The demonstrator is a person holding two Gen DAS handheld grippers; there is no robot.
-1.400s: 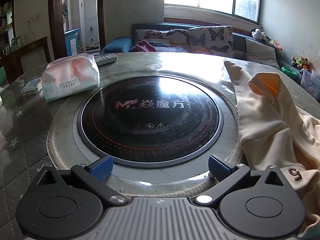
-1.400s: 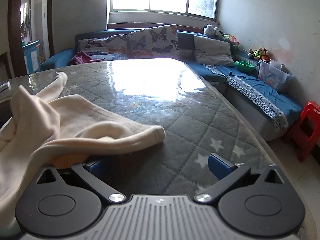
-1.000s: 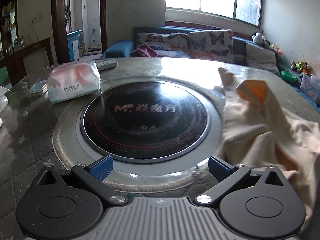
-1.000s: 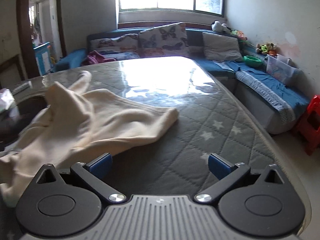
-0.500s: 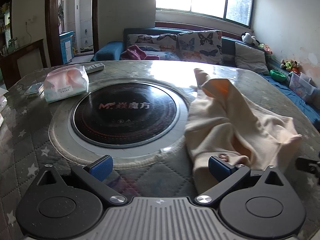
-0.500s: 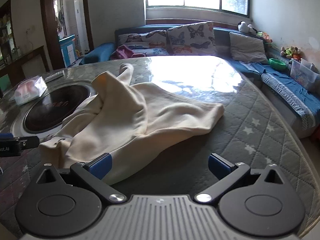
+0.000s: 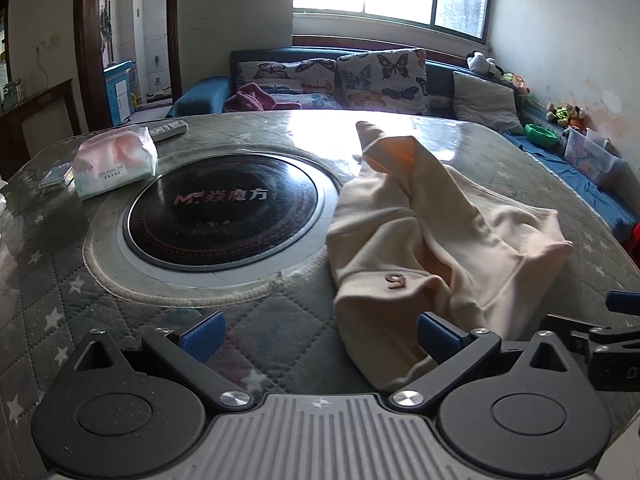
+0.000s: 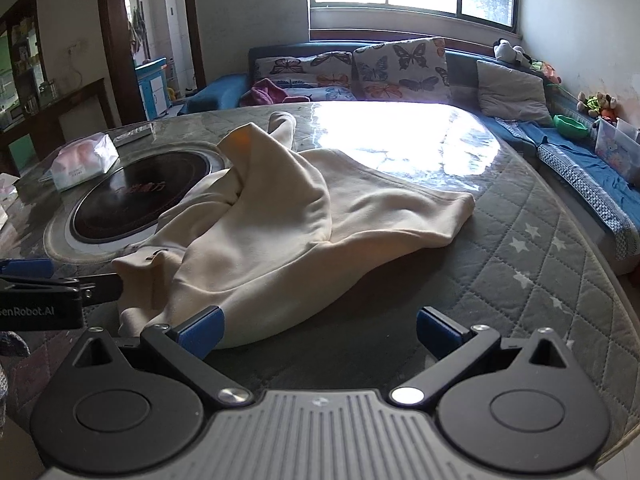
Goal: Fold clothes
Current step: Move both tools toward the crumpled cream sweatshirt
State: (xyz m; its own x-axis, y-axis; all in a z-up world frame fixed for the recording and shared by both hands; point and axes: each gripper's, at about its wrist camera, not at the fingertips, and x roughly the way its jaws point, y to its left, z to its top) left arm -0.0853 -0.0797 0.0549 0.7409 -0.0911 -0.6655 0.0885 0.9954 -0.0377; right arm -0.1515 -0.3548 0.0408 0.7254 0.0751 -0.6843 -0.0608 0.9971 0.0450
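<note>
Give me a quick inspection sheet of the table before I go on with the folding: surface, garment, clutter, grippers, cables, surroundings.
Surface: quilted star-pattern table cover under clear sheet; round induction cooktop set in the middle.
Job's things: cream garment crumpled in a heap, unfolded, one edge lying over the cooktop rim.
Clutter: tissue pack, remote control and a small flat packet at the far left.
Grippers: left hand-held gripper open, right fingertip at the garment's near edge; right hand-held gripper open, left fingertip against the garment.
Cables: nothing seen.
Surroundings: sofa with butterfly cushions, bright window, doorway left.
</note>
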